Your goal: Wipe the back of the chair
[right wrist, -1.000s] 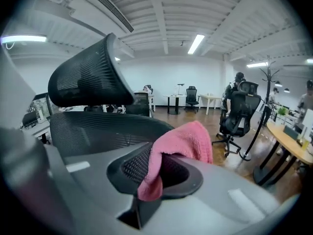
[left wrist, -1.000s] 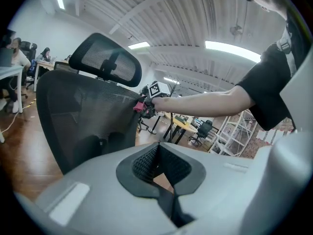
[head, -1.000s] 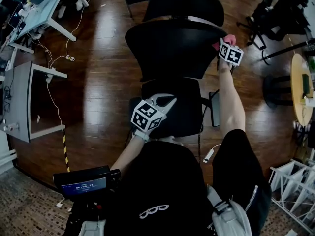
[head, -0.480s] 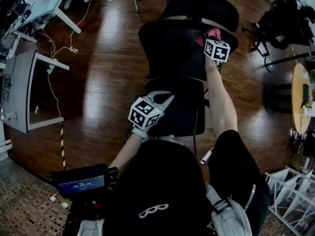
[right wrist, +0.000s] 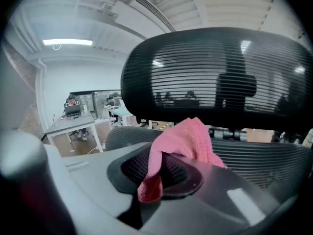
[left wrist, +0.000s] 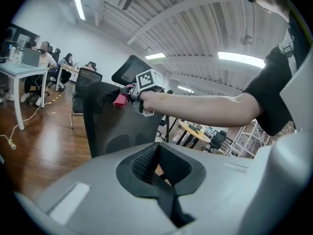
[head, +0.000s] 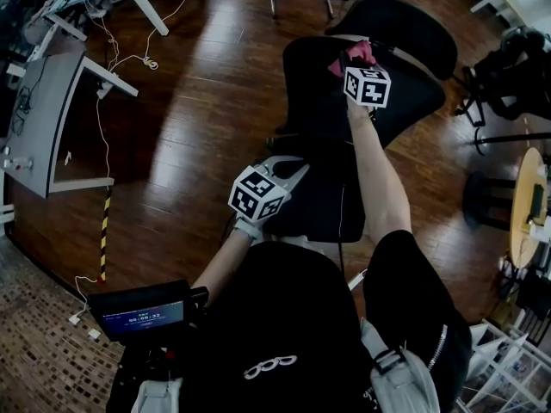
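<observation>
**Cloth at the top of the chair back, ready for the stroke**

My right gripper (right wrist: 155,169) is clamped on the pink cloth (right wrist: 188,140). A fold bunches out above the jaws and a tail hangs below them. I hold it at the upper edge of the chair back (head: 314,97), just under the headrest (right wrist: 215,72). From the left gripper view the cloth seems to be against the mesh there, though I cannot be sure it presses.

My left gripper (left wrist: 157,169) has its jaws closed on nothing. It hangs low over the seat (head: 318,200), well apart from the work.

To wipe well, I think the loose fold should meet the mesh, not the hard jaw tips, so I would tilt the gripper to lay the cloth flat. Long strokes across the width, stepping down from this top edge, should cover the back without gaps. The pressure should be light, since mesh gives and can snag cloth.

The chair looks likely to turn or roll under a sideways push. My empty left gripper could brace the edge of the back to hold it steady.
</observation>
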`<state>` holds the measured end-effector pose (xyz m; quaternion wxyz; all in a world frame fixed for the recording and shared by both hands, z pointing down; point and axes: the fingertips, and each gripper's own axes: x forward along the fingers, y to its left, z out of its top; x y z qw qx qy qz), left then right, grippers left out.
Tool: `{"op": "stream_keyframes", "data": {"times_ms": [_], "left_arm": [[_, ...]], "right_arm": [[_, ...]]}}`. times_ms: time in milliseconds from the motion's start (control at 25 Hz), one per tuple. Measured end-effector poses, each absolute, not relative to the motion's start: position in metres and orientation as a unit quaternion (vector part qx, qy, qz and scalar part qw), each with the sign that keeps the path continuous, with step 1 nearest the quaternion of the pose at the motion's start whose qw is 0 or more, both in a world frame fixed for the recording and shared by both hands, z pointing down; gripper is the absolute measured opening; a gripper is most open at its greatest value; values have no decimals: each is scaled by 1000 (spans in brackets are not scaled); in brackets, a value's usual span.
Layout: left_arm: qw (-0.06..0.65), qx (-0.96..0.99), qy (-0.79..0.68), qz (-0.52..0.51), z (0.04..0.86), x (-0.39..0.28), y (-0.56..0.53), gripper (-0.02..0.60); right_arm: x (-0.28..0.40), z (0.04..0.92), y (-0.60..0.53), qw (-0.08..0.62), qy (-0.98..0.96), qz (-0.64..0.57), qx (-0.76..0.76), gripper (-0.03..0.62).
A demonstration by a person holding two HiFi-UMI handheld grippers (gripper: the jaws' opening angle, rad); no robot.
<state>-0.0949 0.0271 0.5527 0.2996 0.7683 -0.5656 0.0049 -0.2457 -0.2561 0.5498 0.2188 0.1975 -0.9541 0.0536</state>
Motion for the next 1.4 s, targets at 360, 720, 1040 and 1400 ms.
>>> {"op": "stream_keyframes", "data": {"times_ms": [360, 720, 1040, 1400], "left_arm": [[300, 752, -587, -4, 550, -117, 43, -9], [295, 746, -596, -10, 547, -126, 45, -9], [282, 743, -606, -17, 541, -121, 57, -9], [233, 779, -582, -19, 512, -65, 60, -9]], "right_arm": [[-315, 548, -176, 217, -970, 37, 103, 44], [-329, 550, -145, 209, -976, 41, 52, 44], [-260, 549, -122, 177, -979, 83, 62, 44], [-97, 537, -63, 168, -980, 64, 80, 43]]}}
